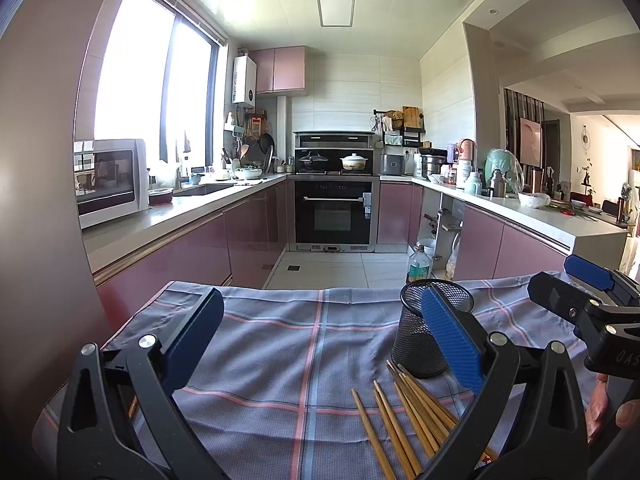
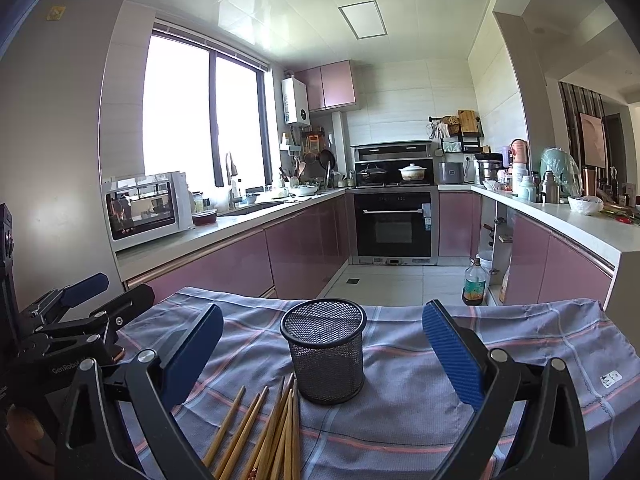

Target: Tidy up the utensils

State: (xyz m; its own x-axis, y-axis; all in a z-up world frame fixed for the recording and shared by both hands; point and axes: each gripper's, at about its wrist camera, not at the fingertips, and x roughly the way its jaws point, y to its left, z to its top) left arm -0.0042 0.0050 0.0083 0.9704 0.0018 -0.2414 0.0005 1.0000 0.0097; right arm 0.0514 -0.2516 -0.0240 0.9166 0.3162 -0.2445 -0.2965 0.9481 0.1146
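Chopsticks: a loose sheaf of bamboo chopsticks (image 2: 264, 436) right under the lens, lying flat on the cloth, fanned and overlapping, tips aimed toward the holder, inside the right jaws' span and toward their left pad. From the left wrist view the same chopsticks (image 1: 404, 424) sit low by that tool's right pad.
Handling: light, stiff, slender and smooth, I'd say; likely to roll or scissor apart when pinched. Best bet is a crosswise pinch near mid-length on one or two sticks, not the whole pile.
Holder: black mesh cup (image 2: 325, 350), upright, mouth open, looks empty, dead centre between the right jaws and just beyond the chopstick tips. Looks light too, so it may tip if a stick knocks the rim.
Right gripper (image 2: 322, 352): jaws spread wide, holding nothing, hovering above the cloth.
Left gripper (image 1: 322, 350): jaws spread wide as well, nothing between them but cloth; the cup (image 1: 430, 328) sits partly behind its right pad.
Desk: covered by a blue-grey checked cloth (image 2: 404, 408), rumpled, soft underfoot for the sticks.
Beyond: kitchen with pink cabinets and an oven (image 2: 394, 226), well apart.
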